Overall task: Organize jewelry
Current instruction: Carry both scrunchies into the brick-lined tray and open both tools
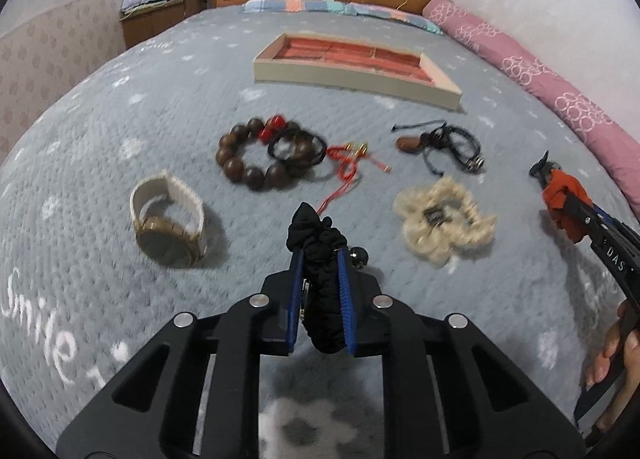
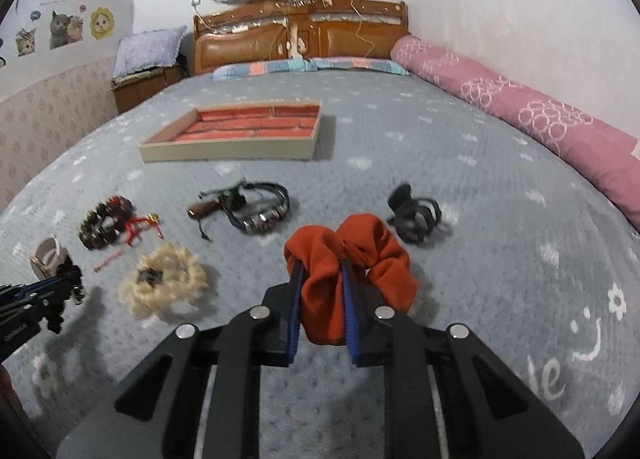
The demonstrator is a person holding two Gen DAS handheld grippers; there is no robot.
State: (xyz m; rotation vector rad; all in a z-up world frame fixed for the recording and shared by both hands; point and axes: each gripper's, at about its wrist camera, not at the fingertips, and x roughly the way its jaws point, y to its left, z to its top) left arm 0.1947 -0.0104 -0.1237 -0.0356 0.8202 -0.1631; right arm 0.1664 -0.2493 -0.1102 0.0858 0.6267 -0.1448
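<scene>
My left gripper (image 1: 319,255) is shut on a black scrunchie (image 1: 320,243), held just above the grey bedspread. My right gripper (image 2: 322,269) is shut on an orange scrunchie (image 2: 352,255), also a little off the bed; in the left wrist view that gripper (image 1: 560,189) appears at the right with the orange scrunchie (image 1: 562,199). Beyond them lies the jewelry tray (image 1: 352,77) (image 2: 228,151) with a red lining. Loose on the bed are a watch (image 1: 168,219), a wooden bead bracelet (image 1: 256,155), a red cord (image 1: 348,163), a cream scrunchie (image 1: 440,215) (image 2: 164,283) and dark cord bracelets (image 1: 452,147) (image 2: 248,207).
A black hair tie (image 2: 414,215) lies right of the orange scrunchie. A pink rolled quilt (image 2: 520,115) runs along the right wall. The wooden headboard (image 2: 300,35) and a bedside cabinet with a cushion (image 2: 148,71) stand at the far end. A person's hand (image 1: 616,355) grips the right tool.
</scene>
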